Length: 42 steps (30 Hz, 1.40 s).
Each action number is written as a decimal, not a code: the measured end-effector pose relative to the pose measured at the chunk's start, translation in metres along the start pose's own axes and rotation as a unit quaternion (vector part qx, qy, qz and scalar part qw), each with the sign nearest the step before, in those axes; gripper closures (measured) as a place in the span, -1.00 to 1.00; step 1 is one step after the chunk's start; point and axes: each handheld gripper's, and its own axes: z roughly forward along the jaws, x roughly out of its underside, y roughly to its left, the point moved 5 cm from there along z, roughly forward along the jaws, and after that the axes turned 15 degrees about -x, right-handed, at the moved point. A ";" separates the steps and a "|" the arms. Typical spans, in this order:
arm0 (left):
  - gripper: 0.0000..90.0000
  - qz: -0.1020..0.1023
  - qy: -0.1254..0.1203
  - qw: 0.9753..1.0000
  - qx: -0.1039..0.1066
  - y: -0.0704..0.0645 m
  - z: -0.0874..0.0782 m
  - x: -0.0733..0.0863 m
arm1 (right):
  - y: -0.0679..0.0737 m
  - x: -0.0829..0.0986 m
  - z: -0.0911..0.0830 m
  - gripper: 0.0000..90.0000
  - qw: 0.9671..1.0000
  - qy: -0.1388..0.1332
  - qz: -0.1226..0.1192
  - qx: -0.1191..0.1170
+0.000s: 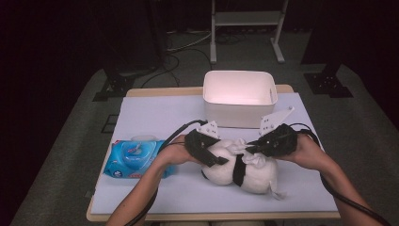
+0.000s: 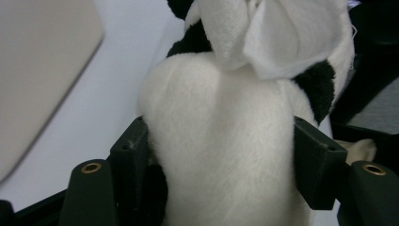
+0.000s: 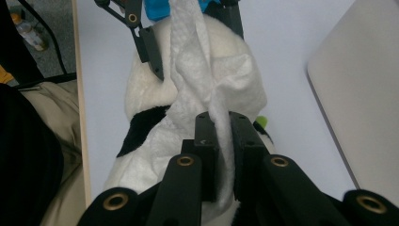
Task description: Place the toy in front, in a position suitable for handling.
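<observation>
Pale lavender sheeting is covering the table [image 1: 155,113], which is filling the middle of the high view, its wooden edge showing along the bottom. A white plastic bin [image 1: 239,98] is sitting at the upper centre of that view, open side up, near the table's far edge. Just below it, in the lower centre, a black and white plush panda [image 1: 244,172] is lying on its side on the sheet, with a white wipe [image 1: 237,147] draped over its top. At the left of the high view, a blue pack of wet wipes [image 1: 131,159] is lying flat, just beside the person's left forearm.

The person's 2 forearms are coming in from the bottom of the high view. The left gripper [image 1: 207,149] is sitting on the left part of the toy; in the left gripper view, its 2 jaws are standing wide, pressing the panda's [image 2: 221,155] white body from both sides. The right gripper [image 1: 263,143] is meeting the toy from the right; in the right gripper view, its 2 jaws [image 3: 219,136] are standing narrow, pinching a twisted fold of the wipe [image 3: 197,70] that is running up over the panda [image 3: 141,99].
</observation>
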 end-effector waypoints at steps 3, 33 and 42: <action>-0.29 -0.010 0.001 1.000 0.002 -0.001 0.000 0.004 | -0.003 0.002 -0.002 0.82 1.000 0.004 0.005 -0.002; -0.67 -0.051 0.025 0.996 0.063 -0.011 0.000 0.021 | 0.022 0.029 0.005 0.81 1.000 0.006 -0.009 -0.027; -0.24 -0.016 0.011 1.000 0.010 -0.003 -0.009 0.016 | 0.013 0.013 0.001 0.81 1.000 -0.009 -0.007 -0.010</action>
